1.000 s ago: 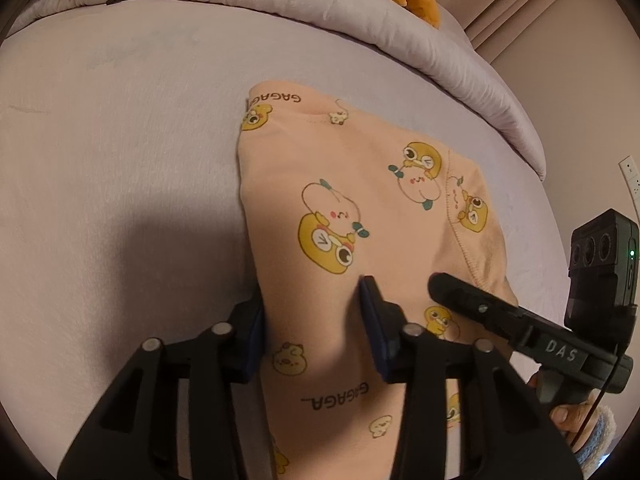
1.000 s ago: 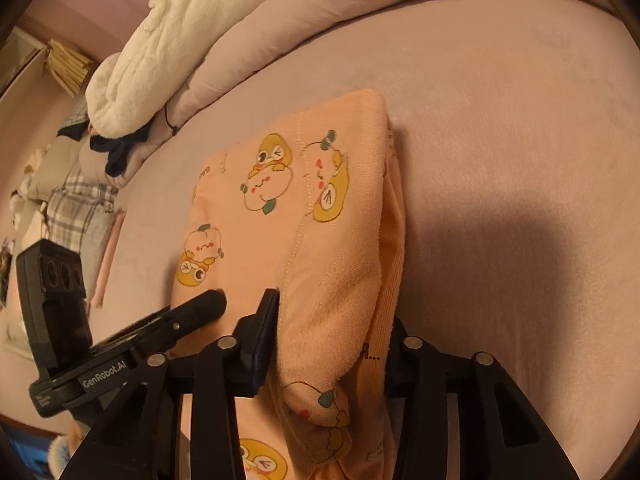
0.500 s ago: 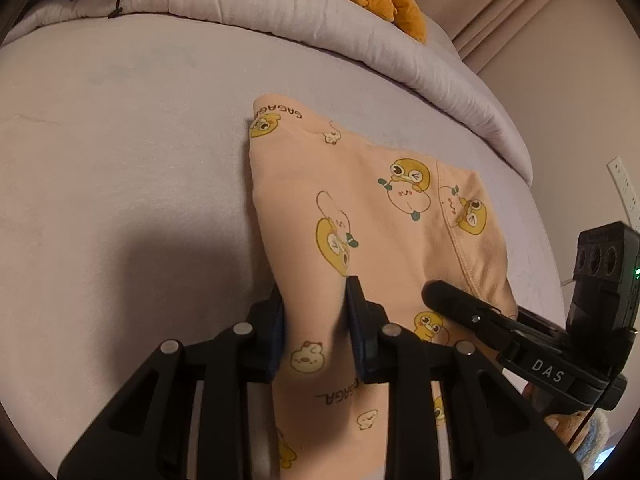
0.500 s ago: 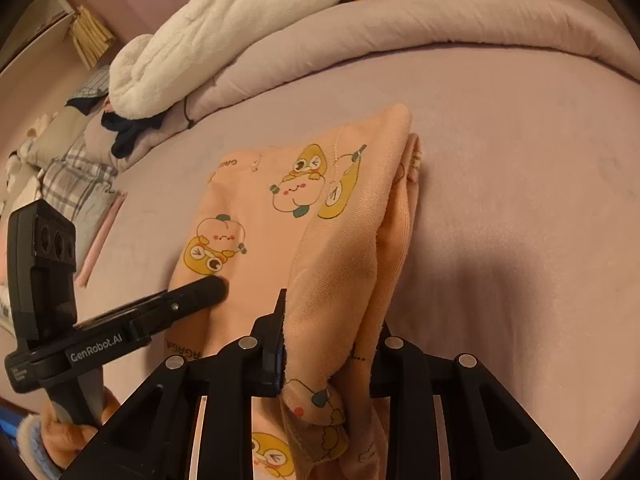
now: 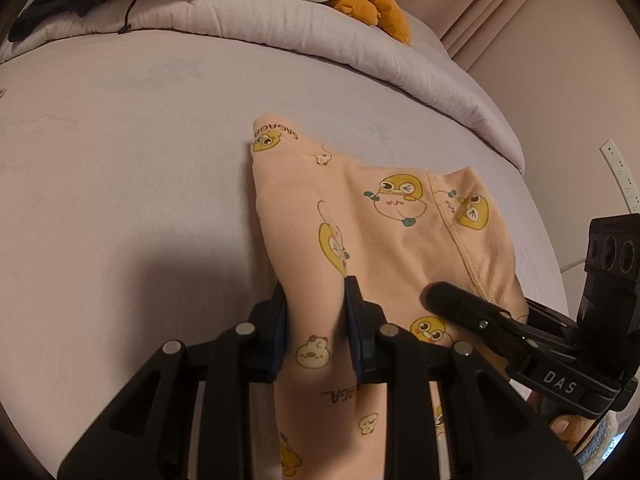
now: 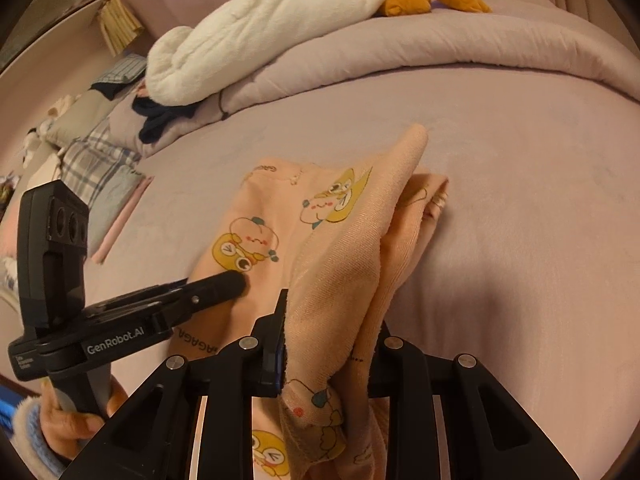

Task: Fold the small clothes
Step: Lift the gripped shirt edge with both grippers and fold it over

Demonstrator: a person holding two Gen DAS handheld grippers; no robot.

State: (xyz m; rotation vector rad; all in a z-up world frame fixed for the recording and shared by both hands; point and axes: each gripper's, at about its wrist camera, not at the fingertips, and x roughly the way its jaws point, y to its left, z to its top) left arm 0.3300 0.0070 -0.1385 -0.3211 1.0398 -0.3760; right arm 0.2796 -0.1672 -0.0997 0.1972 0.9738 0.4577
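A small peach garment printed with yellow cartoon ducks lies on the lilac bed sheet, its near edge lifted off the bed. My left gripper is shut on the garment's left near edge, and the cloth bunches between the pads. My right gripper is shut on the right near edge, where a thick fold of the garment drapes over and hides its right pad. Each wrist view shows the other gripper alongside, with a hand on its handle.
A rolled lilac duvet runs along the far side of the bed, with a white and orange plush toy on top. Piled clothes and plaid fabric sit at the far left. A wall socket is at the right.
Both grippers closed on the garment's near edge and rose with it. The cloth now pulls up into ridges between the pads, and more of the far duvet shows.
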